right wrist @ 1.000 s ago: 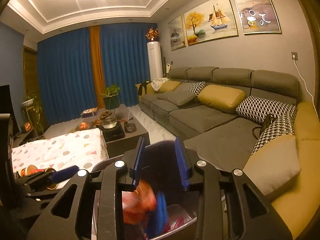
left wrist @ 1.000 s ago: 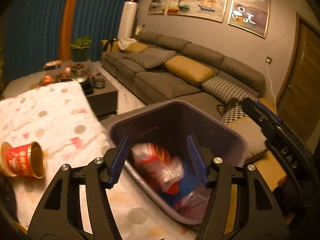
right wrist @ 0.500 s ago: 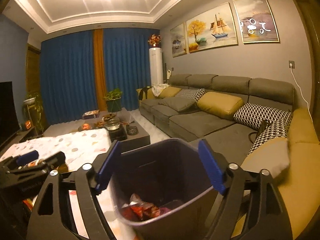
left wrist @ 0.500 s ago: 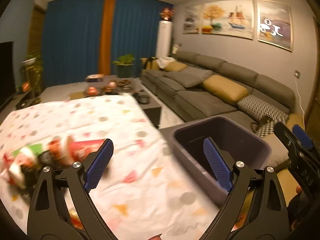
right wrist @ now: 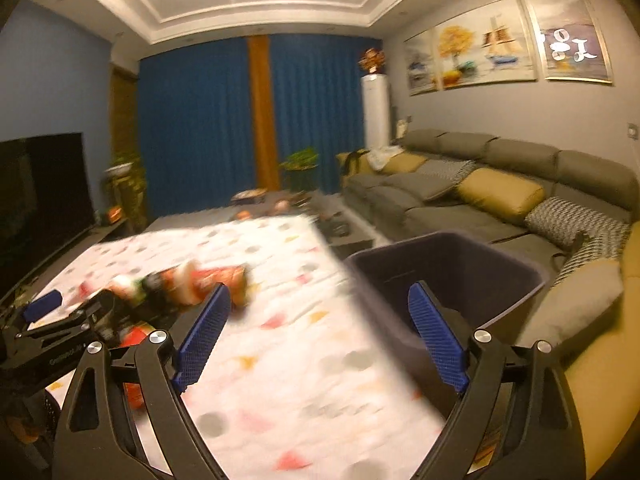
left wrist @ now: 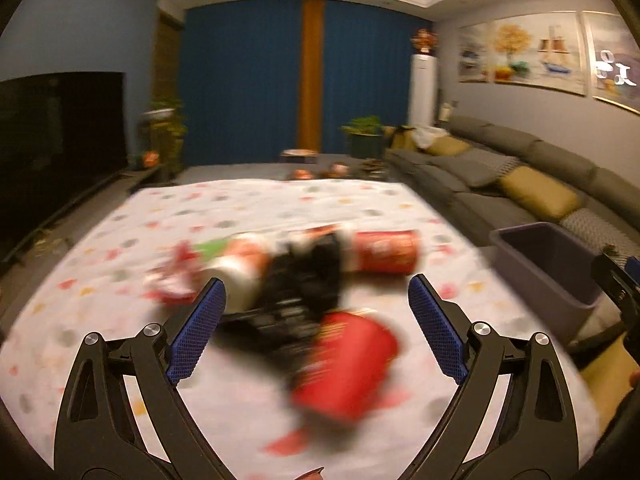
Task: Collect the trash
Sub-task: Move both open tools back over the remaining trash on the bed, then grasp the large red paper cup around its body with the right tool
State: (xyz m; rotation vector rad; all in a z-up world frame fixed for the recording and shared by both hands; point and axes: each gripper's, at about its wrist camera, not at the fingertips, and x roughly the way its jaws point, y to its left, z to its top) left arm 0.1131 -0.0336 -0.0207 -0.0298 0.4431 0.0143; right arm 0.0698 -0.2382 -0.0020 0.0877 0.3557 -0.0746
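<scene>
A blurred heap of trash lies on the dotted white tablecloth: a red cup on its side, a red packet, a black item and a white-and-red piece. My left gripper is open and empty just above the heap. The purple bin stands at the table's right edge, also in the left wrist view. My right gripper is open and empty over the table edge beside the bin. The left gripper's body shows at the lower left.
A grey sofa with yellow cushions runs along the right wall. A dark coffee table with small items stands beyond the cloth. A television is on the left. Blue curtains hang at the back.
Both grippers opened and dropped trash into the bin. Both then swung left, away from the bin and toward the trash heap on the tablecloth.
</scene>
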